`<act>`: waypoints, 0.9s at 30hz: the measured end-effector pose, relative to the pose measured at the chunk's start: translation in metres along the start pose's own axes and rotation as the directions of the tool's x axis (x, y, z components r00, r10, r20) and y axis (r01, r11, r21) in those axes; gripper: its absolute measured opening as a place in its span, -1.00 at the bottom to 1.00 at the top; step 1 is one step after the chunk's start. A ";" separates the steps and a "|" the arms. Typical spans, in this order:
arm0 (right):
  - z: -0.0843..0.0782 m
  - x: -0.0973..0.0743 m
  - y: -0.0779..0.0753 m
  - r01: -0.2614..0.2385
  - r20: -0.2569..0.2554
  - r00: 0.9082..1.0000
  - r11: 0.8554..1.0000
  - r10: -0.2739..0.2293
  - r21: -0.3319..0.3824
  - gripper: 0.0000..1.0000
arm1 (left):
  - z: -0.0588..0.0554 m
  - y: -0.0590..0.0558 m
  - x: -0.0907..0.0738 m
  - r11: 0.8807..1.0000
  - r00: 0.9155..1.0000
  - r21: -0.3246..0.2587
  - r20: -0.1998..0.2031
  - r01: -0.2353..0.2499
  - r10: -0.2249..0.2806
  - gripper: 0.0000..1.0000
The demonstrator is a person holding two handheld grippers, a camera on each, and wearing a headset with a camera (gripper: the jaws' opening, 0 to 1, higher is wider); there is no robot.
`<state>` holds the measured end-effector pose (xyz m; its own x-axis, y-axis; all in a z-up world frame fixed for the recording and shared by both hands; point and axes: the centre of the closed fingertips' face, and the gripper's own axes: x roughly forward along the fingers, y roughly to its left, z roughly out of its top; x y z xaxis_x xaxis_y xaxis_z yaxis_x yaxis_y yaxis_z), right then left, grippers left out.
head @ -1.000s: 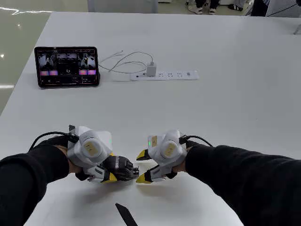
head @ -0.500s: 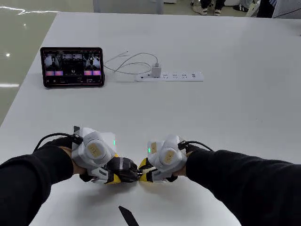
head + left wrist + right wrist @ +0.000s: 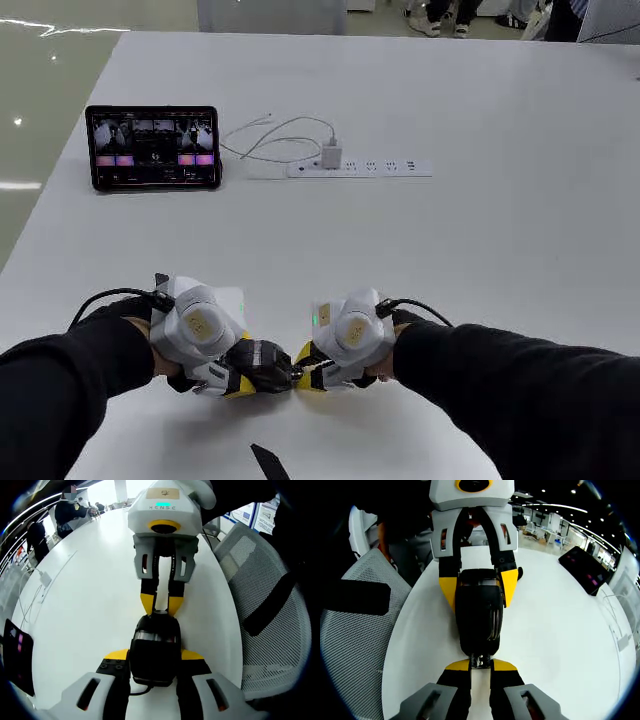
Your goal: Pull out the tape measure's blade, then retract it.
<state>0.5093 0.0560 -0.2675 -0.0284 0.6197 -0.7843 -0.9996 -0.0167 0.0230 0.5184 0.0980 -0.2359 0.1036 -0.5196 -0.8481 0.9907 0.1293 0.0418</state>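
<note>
On the white table [image 3: 500,200], far row: a tablet [image 3: 153,147] with a lit screen, propped at the left. A charger [image 3: 332,155] with a looped white cable. A white power strip [image 3: 370,168] just to its right. Near row, at the table's front edge: the left gripper [image 3: 155,655], jaws clamped across the black case of the tape measure [image 3: 479,607]. The case lies between the two grippers, its long axis along the line joining them and its mouth toward the right. The end hook [image 3: 479,661] sits just outside that mouth, with no blade drawn out yet. The right gripper [image 3: 481,665] has its jaws pinched on the hook, tips almost touching the case. The pull should therefore run rightward, away from the held case.
</note>
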 end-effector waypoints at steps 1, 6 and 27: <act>0.000 0.000 0.001 -0.001 -0.001 1.000 1.000 0.001 0.002 -0.82 | 0.000 0.000 0.000 1.000 1.000 -0.002 -0.001 0.000 0.000 -0.41; 0.000 0.001 0.001 0.002 -0.003 1.000 1.000 -0.002 0.003 -0.82 | 0.000 0.000 0.000 1.000 1.000 -0.007 0.004 0.003 -0.003 -0.41; -0.005 -0.004 0.002 0.002 -0.007 1.000 1.000 -0.001 0.015 -0.81 | 0.000 0.000 0.000 1.000 1.000 -0.009 0.006 0.001 -0.001 -0.41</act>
<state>0.5079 0.0495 -0.2677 -0.0270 0.6143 -0.7886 -0.9995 -0.0039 0.0311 0.5185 0.0983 -0.2358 0.1028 -0.5244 -0.8452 0.9900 0.1363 0.0358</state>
